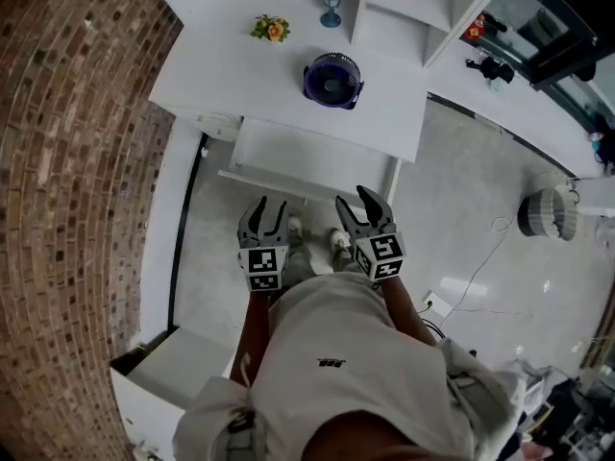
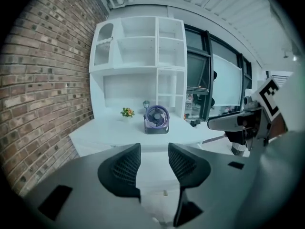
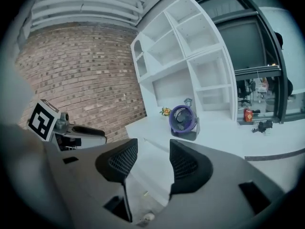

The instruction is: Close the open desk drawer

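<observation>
We find the open drawer (image 1: 307,159) pulled out beneath the white counter (image 1: 240,75), directly ahead of both claws. The left claw (image 1: 270,209) and right claw (image 1: 354,202) hang near its front edge, jaws apart and empty. We judge the approach to be in hand. The next move calls for a claw to meet the drawer front squarely and push it inward.

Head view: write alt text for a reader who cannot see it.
Seen from above, a person holds the left gripper and right gripper, both open, near the front of a pulled-out drawer in a white desk. A purple fan and flowers sit on the desk; a brick wall stands left.
</observation>
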`<act>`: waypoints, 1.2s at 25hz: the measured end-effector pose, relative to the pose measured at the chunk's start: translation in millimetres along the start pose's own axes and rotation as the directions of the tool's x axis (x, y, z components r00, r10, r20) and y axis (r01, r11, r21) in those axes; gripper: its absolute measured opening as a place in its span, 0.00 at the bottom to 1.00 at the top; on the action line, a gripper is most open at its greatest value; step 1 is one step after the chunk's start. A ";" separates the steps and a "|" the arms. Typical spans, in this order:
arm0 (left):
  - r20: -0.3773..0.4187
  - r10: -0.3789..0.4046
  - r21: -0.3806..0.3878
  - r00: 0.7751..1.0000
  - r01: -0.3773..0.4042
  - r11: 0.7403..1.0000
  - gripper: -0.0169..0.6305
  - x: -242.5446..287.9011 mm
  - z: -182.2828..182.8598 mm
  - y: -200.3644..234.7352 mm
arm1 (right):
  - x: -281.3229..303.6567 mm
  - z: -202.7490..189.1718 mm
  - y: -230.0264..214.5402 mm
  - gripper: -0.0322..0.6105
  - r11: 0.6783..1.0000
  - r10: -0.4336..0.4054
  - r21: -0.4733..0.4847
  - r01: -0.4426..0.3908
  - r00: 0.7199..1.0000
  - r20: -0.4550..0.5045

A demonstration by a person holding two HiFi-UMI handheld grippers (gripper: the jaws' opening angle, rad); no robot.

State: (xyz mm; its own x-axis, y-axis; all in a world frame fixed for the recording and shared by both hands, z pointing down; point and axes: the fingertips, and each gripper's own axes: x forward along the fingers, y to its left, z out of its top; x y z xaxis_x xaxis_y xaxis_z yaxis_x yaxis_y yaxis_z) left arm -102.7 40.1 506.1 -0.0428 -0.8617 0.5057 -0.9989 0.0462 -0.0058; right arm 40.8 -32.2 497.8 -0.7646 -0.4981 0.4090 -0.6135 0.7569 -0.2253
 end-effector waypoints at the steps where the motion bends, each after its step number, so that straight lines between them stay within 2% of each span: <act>1: -0.009 -0.021 0.002 1.000 0.021 1.000 0.33 6.5 -3.0 4.0 | 3.5 -1.8 -1.6 0.37 1.000 -0.025 0.008 0.025 1.000 -0.004; 6: -0.052 -0.128 0.014 0.990 0.129 0.992 0.33 32.7 -24.8 18.7 | 9.5 -15.1 -11.6 0.37 0.985 -0.163 0.059 0.165 0.986 -0.039; 17: -0.149 -0.235 -0.002 0.960 0.238 0.971 0.35 75.1 -73.2 51.7 | 24.2 -64.3 -27.8 0.38 0.921 -0.363 0.099 0.376 0.923 -0.129; 24: -0.211 -0.288 0.013 0.934 0.297 0.955 0.38 88.9 -109.5 56.1 | 24.2 -109.3 -34.0 0.39 0.877 -0.430 0.133 0.461 0.879 -0.208; 30: -0.273 -0.269 -0.028 0.924 0.272 0.962 0.42 95.2 -143.6 62.5 | 20.0 -144.0 -34.5 0.41 0.851 -0.463 0.128 0.509 0.842 -0.277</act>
State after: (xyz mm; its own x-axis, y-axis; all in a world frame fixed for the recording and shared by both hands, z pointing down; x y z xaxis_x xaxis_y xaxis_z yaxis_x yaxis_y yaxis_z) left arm -166.5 33.5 677.8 0.2340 -0.6703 0.7042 -0.9720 -0.1755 0.1560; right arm 75.1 -7.3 641.0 -0.3056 -0.6526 0.6933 -0.9369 0.3361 -0.0965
